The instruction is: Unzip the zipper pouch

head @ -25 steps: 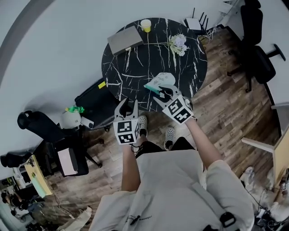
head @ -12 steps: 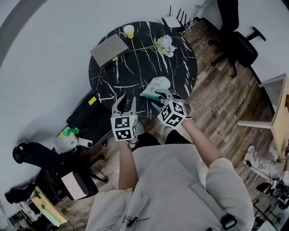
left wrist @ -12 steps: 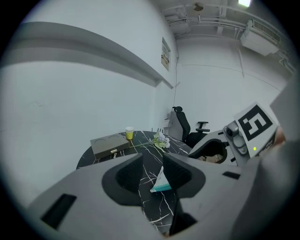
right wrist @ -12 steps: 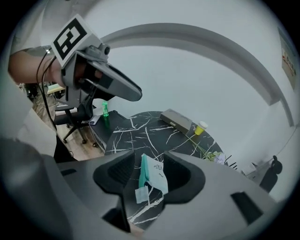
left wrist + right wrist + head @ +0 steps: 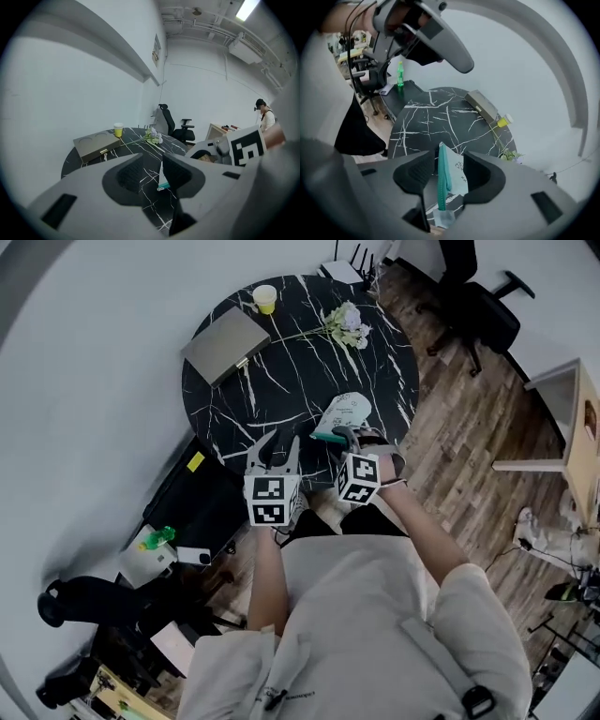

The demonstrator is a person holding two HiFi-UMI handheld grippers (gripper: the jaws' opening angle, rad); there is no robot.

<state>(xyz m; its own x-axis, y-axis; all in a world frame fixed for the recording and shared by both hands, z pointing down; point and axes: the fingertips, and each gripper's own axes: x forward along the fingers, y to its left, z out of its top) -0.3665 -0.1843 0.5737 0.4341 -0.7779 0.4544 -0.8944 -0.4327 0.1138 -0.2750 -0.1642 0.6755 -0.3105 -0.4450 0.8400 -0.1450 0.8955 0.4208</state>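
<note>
- We are holding the left gripper (image 5: 278, 444) at the near edge of the black marble table (image 5: 281, 381), jaws spread wide with nothing between them.
- The zipper pouch (image 5: 343, 415) is lying on the table near that edge.
- The right gripper (image 5: 450, 158) is straddling the pouch's teal zipper (image 5: 441, 180), jaws partly open and not pinching.

teal-zippered, perhaps mint pouch (image 5: 457, 180); white-veined black table (image 5: 281, 381).
</note>
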